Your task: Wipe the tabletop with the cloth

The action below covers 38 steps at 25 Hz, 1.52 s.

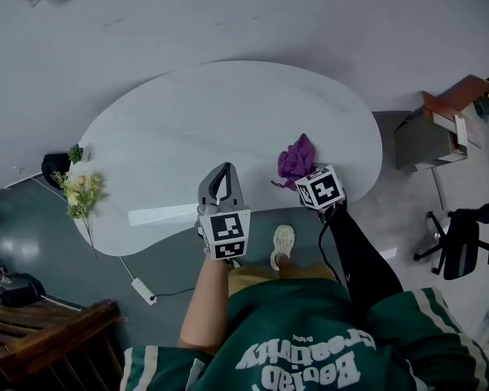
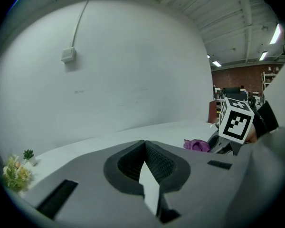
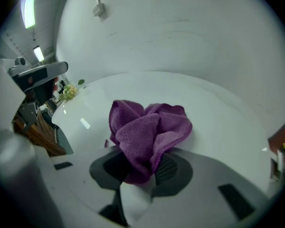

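My right gripper (image 3: 141,175) pinches the crumpled purple cloth (image 3: 149,134) at the glossy white tabletop's (image 1: 228,112) lower-right edge; left gripper (image 2: 145,167) pressed together, empty.

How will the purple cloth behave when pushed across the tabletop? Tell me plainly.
Probably floppy: the purple cloth bunches in soft folds above the right tongs pinching it. Likely light, since one pinch seems to carry the whole bundle. Its fuzzy pile should drag slightly on the glossy tabletop.

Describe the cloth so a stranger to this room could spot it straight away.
Find the big white rounded table. At its near right edge, the right gripper pinches a crumpled cloth. It is the only purple thing; the flowers stand at the left end.
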{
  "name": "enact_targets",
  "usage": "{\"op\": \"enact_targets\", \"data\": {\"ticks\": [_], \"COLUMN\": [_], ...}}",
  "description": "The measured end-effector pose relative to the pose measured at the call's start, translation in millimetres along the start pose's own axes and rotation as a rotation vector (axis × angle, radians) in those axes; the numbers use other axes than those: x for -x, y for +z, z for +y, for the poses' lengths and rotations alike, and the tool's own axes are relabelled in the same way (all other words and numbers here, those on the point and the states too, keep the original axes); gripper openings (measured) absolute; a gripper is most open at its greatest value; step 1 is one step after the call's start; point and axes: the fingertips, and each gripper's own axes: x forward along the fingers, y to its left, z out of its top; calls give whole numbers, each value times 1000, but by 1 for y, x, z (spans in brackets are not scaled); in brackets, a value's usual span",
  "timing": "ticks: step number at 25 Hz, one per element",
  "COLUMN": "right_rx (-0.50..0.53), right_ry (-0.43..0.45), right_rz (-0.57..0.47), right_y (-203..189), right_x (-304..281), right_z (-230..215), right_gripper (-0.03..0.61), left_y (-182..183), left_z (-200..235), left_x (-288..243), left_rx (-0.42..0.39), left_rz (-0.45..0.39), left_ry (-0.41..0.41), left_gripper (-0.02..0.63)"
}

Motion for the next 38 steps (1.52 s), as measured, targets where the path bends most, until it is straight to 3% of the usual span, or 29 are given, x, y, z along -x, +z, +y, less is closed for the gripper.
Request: {"op": "enact_targets", "data": {"ticks": [13,23,26,31,38], "right_rx": [-202,-294,-287,-220,-73], "right_ry": [-198,-275,-269,-159,23], "right_rz": [-15,-26,-56,-131,-177], "right_y": [-88,-122,-111,-65,16], "right_x": [86,119,122,104,50], "right_z": [-152,-194,-186,-137,-12], "right_gripper": [121,121,117,116,116], "left_y": [44,57,55,42,5], "left_z": [-138,-166,-153,-103,2], "left_x": [-49,-52,-46,-25,26], "left_rx": [-80,-104,-106,-102,-57], "left_rz": [-45,-54,-46,-18,27], "left_ry": [-208,-239,-210,-113,51], "left_gripper": [2,2,2,2,2]}}
